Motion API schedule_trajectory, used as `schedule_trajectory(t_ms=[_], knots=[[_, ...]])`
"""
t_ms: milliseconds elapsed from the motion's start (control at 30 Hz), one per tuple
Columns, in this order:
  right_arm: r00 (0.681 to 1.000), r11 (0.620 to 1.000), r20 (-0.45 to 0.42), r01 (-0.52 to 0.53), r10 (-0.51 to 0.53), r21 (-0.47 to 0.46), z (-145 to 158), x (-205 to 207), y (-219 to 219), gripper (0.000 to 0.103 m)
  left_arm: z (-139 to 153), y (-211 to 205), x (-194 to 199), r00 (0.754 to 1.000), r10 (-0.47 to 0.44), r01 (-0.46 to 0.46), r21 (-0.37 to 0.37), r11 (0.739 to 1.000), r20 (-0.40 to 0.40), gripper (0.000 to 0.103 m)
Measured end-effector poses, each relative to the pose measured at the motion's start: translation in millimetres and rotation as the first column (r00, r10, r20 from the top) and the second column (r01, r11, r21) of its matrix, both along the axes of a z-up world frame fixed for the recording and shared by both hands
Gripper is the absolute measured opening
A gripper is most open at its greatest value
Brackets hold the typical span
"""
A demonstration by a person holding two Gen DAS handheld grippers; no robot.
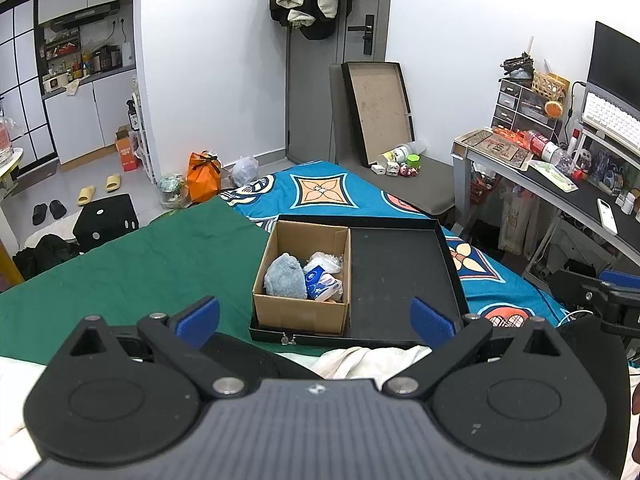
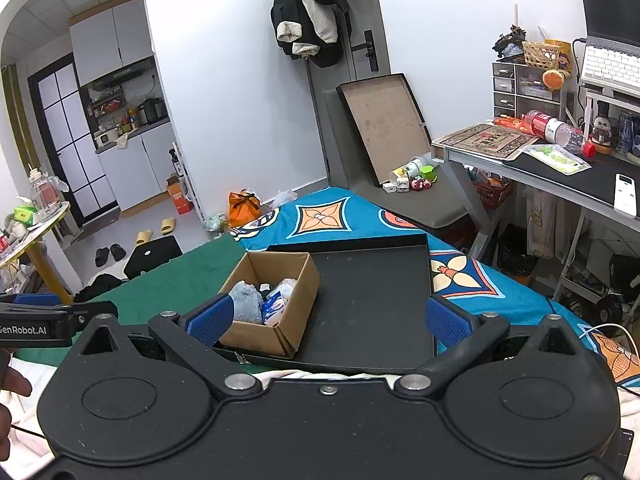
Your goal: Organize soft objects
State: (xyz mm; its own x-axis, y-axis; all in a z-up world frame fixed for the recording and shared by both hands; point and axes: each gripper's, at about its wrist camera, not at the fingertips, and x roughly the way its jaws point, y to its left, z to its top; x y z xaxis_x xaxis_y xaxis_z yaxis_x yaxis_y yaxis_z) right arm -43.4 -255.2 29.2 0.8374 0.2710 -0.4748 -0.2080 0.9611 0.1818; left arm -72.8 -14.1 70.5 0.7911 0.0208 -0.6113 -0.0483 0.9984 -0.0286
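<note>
A small cardboard box (image 1: 301, 312) (image 2: 296, 312) stands in the left part of a flat black tray (image 1: 400, 280) (image 2: 372, 300) on the bed. Inside the box lie a fluffy blue-grey cloth (image 1: 283, 278) (image 2: 245, 305), a blue-and-white tissue pack (image 1: 320, 284) (image 2: 273, 306) and a clear plastic-wrapped white item (image 1: 328, 261) (image 2: 287, 286). My left gripper (image 1: 315, 322) is open and empty, just before the tray's near edge. My right gripper (image 2: 327, 319) is open and empty too, over the tray's near side.
The tray rests on a green cloth (image 1: 140, 264) and a blue patterned bedspread (image 1: 320, 192). White fabric (image 1: 368, 360) lies at the near edge. A desk (image 2: 560, 176) stands to the right; a grey chair (image 1: 424, 176) with small items stands beyond the bed.
</note>
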Motion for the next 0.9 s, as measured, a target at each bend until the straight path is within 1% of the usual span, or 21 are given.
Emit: schedule_trajectory(t_ms=[667,900], knots=[[1.000,1.000,-0.004,-0.001,0.001,-0.007,-0.4,1.8,-2.0,0.103,-0.8,-0.3,-0.2,1.000,0.000,0.000,-0.001,1.000,-0.002,0.101],[1.000,1.000,-0.010,-0.001,0.001,-0.010,-2.3,3.7,-1.7,0.103,-5.7,-0.6,-1.0,1.000,-0.001,0.001,-0.003,1.000,-0.006,0.101]])
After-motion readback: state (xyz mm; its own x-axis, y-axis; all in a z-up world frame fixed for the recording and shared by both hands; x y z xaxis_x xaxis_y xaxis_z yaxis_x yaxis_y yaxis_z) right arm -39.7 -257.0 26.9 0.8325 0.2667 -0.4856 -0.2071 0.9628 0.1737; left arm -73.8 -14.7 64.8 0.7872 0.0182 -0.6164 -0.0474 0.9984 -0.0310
